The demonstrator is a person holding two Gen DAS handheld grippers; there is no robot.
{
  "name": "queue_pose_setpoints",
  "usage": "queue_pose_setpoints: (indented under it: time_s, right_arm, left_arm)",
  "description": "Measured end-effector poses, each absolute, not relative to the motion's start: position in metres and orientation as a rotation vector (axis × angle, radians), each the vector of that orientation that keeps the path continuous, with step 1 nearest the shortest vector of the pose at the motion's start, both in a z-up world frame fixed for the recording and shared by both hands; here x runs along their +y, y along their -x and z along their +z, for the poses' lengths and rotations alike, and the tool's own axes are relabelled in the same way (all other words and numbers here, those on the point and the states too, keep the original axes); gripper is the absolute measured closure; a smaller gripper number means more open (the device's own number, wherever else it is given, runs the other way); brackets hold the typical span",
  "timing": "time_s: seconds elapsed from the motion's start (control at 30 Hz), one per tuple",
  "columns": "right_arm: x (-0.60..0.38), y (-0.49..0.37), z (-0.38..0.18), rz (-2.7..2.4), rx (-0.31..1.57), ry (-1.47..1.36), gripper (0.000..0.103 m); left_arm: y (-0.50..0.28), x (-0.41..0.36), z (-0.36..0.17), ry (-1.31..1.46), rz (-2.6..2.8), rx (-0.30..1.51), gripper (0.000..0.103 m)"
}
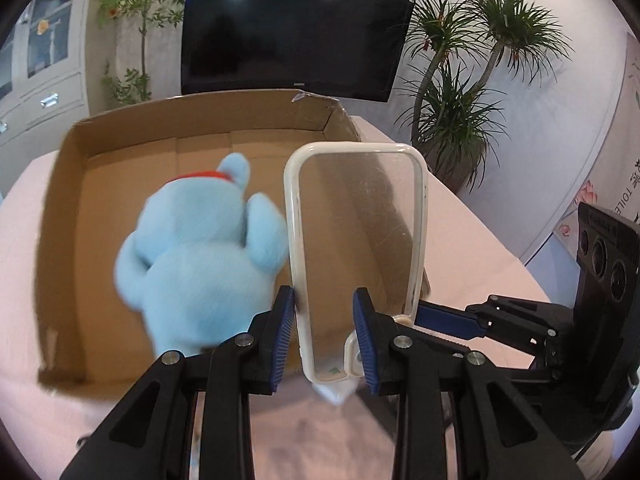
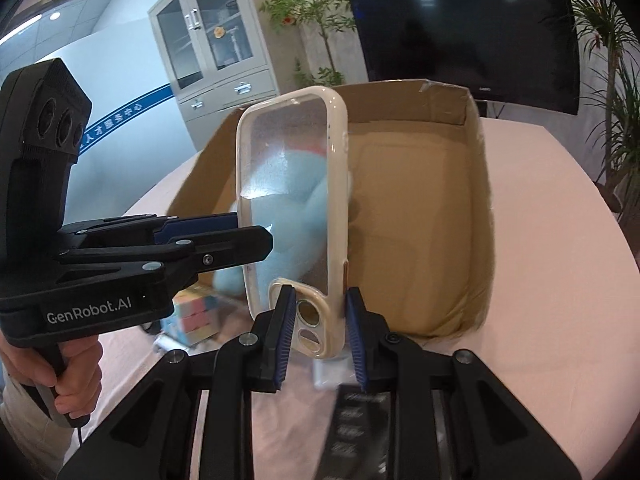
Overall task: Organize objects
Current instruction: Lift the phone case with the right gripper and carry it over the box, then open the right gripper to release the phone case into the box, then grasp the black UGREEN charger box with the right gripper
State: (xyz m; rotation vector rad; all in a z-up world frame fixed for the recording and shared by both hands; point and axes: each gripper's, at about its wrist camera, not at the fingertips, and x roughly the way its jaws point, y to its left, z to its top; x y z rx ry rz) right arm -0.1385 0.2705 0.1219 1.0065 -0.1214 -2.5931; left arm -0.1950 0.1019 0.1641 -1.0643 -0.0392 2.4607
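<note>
Pink tablecloth [image 2: 540, 280] under cardboard box [image 1: 120, 136]; dark TV [image 1: 296, 24] behind.

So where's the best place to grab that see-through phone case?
Probably the thick cream rim at the camera-cutout end of the phone case, from below, where the right gripper sits: it stands upright, and its clear back looks flat and slick.
</note>
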Motion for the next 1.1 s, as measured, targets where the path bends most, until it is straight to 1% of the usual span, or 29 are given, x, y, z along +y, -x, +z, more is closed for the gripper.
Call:
queue_pose_setpoints:
  time_s: [0.17, 0.2, 0.23, 0.27, 0.33, 0.37, 0.4, 0.43, 0.47, 0.5, 0.53, 0.57, 0.6, 0.63, 0.67, 0.73, 0.8, 0.9, 0.97, 1.0, 1.1]
  right_arm:
    - [0.285, 0.169, 0.109, -2.648, -0.103, -1.055, 0.080]
    - [0.288, 0.174, 0.106, -2.658, -0.106, -1.068, 0.080]
    - [0.291, 0.179, 0.100, -2.641, -0.118, -1.076, 0.083]
    - [0.291, 0.189, 0.095, -2.612, -0.122, -1.104, 0.084]
    - [0.285, 0.196, 0.086, -2.625, -0.065, -1.140, 0.084]
    - [0.284, 0.198, 0.082, -2.665, -0.007, -1.152, 0.084]
    - [0.284, 0.198, 0.081, -2.673, 0.001, -1.161, 0.084]
    - [0.288, 0.199, 0.081, -2.664, -0.030, -1.172, 0.082]
    - [0.294, 0.199, 0.081, -2.654, -0.074, -1.182, 0.077]
    - [0.299, 0.197, 0.082, -2.666, -0.091, -1.187, 0.076]
    - [0.303, 0.192, 0.083, -2.696, -0.084, -1.191, 0.072]
    - [0.307, 0.188, 0.085, -2.707, -0.074, -1.194, 0.055]
    - [0.310, 0.184, 0.087, -2.714, -0.067, -1.197, 0.040]
    - [0.315, 0.177, 0.090, -2.713, -0.072, -1.174, 0.021]
    - [0.317, 0.165, 0.094, -2.734, -0.064, -1.149, 0.018]
    - [0.320, 0.146, 0.098, -2.757, 0.007, -1.140, 0.018]
    - [0.326, 0.133, 0.096, -2.733, 0.017, -1.153, 0.018]
    - [0.343, 0.107, 0.082, -2.630, -0.101, -1.174, 0.018]
    - [0.349, 0.093, 0.071, -2.563, -0.167, -1.182, 0.013]
    - [0.351, 0.088, 0.065, -2.531, -0.187, -1.195, 0.013]
    - [0.350, 0.077, 0.050, -2.488, -0.187, -1.195, 0.013]
  left_arm:
    - [0.234, 0.126, 0.143, 1.113, 2.436, -0.028, 0.076]
    - [0.241, 0.131, 0.137, 1.127, 2.398, -0.042, 0.077]
    - [0.247, 0.138, 0.129, 1.154, 2.294, -0.085, 0.080]
    - [0.249, 0.145, 0.124, 1.161, 2.264, -0.082, 0.080]
    - [0.247, 0.160, 0.119, 1.157, 2.345, 0.042, 0.080]
    - [0.244, 0.165, 0.117, 1.143, 2.374, 0.088, 0.080]
    - [0.242, 0.164, 0.117, 1.140, 2.374, 0.086, 0.080]
    - [0.241, 0.162, 0.117, 1.152, 2.367, 0.067, 0.080]
    - [0.240, 0.157, 0.118, 1.168, 2.368, 0.037, 0.079]
    - [0.238, 0.151, 0.119, 1.175, 2.380, 0.017, 0.075]
    - [0.236, 0.144, 0.120, 1.180, 2.395, -0.002, 0.064]
    - [0.234, 0.138, 0.121, 1.191, 2.413, -0.016, 0.056]
    - [0.230, 0.133, 0.122, 1.202, 2.428, -0.029, 0.039]
    - [0.223, 0.129, 0.121, 1.204, 2.436, -0.042, 0.026]
    - [0.216, 0.125, 0.121, 1.203, 2.443, -0.054, 0.022]
    - [0.202, 0.118, 0.115, 1.226, 2.456, -0.061, 0.015]
    - [0.186, 0.109, 0.104, 1.285, 2.436, -0.099, 0.015]
    - [0.167, 0.096, 0.086, 1.353, 2.342, -0.235, 0.015]
    - [0.156, 0.092, 0.075, 1.379, 2.270, -0.307, 0.015]
    - [0.153, 0.093, 0.070, 1.389, 2.241, -0.330, 0.015]
    - [0.147, 0.101, 0.057, 1.389, 2.218, -0.310, 0.015]
